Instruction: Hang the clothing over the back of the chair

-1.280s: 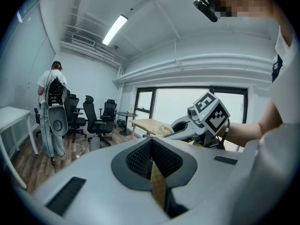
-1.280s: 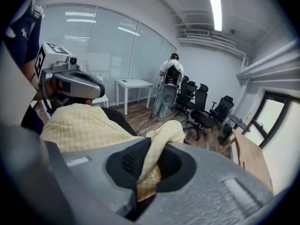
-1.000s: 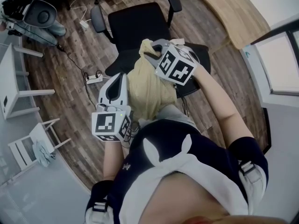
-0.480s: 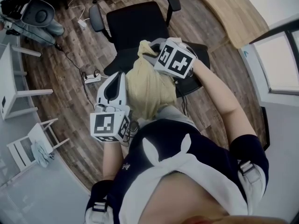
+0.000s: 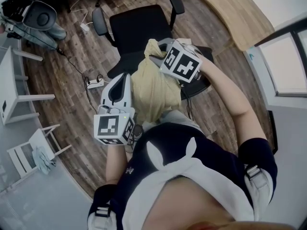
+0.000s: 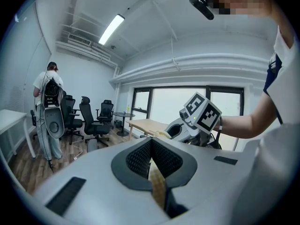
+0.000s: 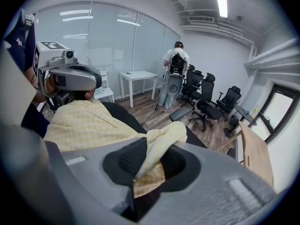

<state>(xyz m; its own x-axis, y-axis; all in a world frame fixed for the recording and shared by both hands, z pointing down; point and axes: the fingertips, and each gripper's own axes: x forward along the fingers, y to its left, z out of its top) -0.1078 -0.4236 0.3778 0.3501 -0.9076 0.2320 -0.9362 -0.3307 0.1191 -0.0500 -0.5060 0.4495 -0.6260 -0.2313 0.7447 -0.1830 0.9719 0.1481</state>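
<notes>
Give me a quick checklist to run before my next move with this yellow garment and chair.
1. Left gripper grip on yellow garment: ok, fingers closed on a thin edge.
2. Right gripper grip: cannot tell; its fingers have just been opening, with fabric bunched between them.
3. yellow garment across chair back: ok.
4. Even hang on both sides: cannot tell from these views.
5. Nothing lying on chair seat: ok.

Hidden: back of chair (image 5: 139,30), mostly under clothing (image 5: 151,87). Cut off: desk (image 5: 230,8) by top edge, window (image 5: 288,66) by right edge. Too small to identify: bundle (image 5: 42,156) on white chair (image 5: 37,139).
</notes>
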